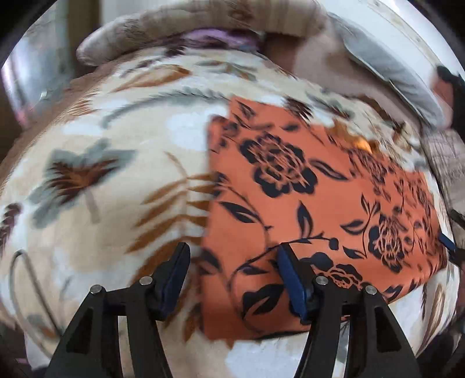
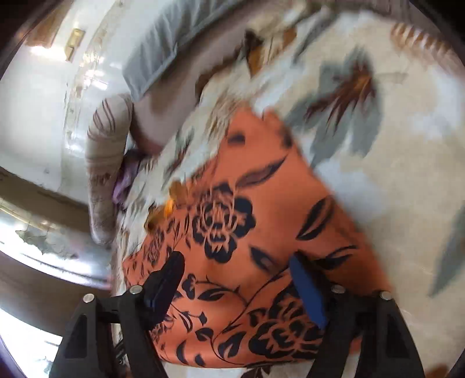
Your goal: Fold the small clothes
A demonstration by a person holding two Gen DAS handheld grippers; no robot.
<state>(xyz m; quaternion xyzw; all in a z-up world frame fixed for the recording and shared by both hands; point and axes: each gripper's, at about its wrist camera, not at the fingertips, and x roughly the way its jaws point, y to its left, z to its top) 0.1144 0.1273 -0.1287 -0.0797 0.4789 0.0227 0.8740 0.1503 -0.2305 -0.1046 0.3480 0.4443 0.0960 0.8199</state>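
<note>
On the left, the left gripper (image 1: 232, 258) hangs over a bed blanket (image 1: 96, 180) printed with grey and brown leaves. Its jaws are spread wide and hold nothing. It straddles the near left edge of the orange cloth (image 1: 319, 203): one finger sits over bare blanket, the other over the fabric. That placement likely suits a pinch on that edge for a fold, though whether the tips touch the cloth cannot be told through the blur.

The orange cloth, patterned with dark flowers, lies flat and roughly rectangular on the blanket, so it probably already has a fold in it. Pillows (image 1: 203, 26) lie beyond it.

To the right, the right gripper (image 2: 237, 261) also gapes wide and empty, with both fingers over the cloth (image 2: 232, 232) near its near edge, probably ready to take the opposite side.
</note>
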